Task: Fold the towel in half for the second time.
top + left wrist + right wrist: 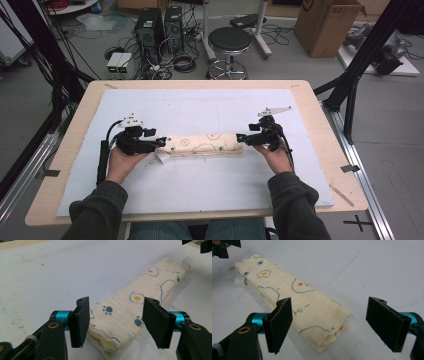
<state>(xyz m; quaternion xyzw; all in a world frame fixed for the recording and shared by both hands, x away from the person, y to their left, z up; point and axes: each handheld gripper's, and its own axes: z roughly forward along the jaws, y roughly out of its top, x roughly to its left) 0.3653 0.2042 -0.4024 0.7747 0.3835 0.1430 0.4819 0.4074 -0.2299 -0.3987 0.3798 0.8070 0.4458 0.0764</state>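
Folded cloth [202, 145] let go
My left gripper [161, 142] and right gripper [240, 137] gape at its ends; next, I judge, backing away.

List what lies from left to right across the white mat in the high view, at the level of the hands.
Left gripper with open fingers → folded cream cloth with printed drawings, lying lengthwise on the white mat → right gripper, also open.
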